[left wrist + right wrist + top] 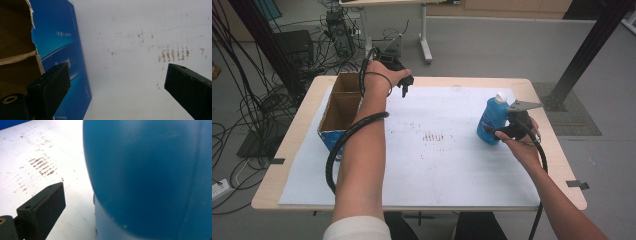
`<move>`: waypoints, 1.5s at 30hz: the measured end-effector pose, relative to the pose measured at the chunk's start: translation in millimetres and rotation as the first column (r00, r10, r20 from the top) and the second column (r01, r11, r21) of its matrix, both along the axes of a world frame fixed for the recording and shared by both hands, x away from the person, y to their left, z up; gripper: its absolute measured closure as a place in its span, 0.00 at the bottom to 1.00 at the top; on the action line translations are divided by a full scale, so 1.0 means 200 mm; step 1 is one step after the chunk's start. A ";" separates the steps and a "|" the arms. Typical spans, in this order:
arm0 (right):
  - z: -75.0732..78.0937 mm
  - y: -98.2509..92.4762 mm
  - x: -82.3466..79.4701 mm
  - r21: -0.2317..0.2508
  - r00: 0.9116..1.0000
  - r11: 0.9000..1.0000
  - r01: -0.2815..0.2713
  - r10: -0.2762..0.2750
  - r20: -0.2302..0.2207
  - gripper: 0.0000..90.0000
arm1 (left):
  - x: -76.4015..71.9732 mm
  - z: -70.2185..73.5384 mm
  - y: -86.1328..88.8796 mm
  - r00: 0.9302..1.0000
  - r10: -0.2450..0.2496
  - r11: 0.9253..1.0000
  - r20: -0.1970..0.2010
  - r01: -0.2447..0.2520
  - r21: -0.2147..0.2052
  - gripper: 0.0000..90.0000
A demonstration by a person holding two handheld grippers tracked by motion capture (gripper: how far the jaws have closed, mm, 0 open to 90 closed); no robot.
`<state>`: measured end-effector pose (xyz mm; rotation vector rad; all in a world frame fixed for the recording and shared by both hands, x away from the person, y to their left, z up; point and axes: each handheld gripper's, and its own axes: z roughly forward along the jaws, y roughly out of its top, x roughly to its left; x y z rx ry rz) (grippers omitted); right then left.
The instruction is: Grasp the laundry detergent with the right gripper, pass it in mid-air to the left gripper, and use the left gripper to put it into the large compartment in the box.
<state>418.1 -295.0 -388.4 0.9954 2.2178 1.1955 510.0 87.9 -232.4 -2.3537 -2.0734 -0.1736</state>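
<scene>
blue bottle [492,120] stands upright w/ a white cap on the white sheet [437,165] at the right side of the table [557,165]. right gripper [498,131] is right up against the bottle's lower right side; in the right gripper view one black jaw sits left of the blue body [150,177], apart from it, other jaw hidden behind the bottle, so can't tell if it's gripping or just spread around it. left gripper [404,86] hovers at the far left of the sheet, just beside the open cardboard box [341,107], jaws pointing down. left gripper view has its jaws set wide w/ nothing between, box's blue side [62,50] next to the left jaw. faint brown marks [434,136] mid-sheet, between the two grippers.
</scene>
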 end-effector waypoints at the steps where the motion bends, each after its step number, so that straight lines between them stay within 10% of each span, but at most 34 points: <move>1: 0.00 0.00 0.00 0.000 1.000 1.000 0.000 0.000 0.002 0.02 | 0.00 0.00 0.00 1.000 -0.003 1.000 -0.003 0.003 -0.001 0.08; 45: -0.01 0.01 0.02 0.010 1.000 1.000 0.007 -0.007 0.017 0.02 | 0.01 0.01 0.00 1.000 -0.008 1.000 0.003 0.008 -0.003 0.08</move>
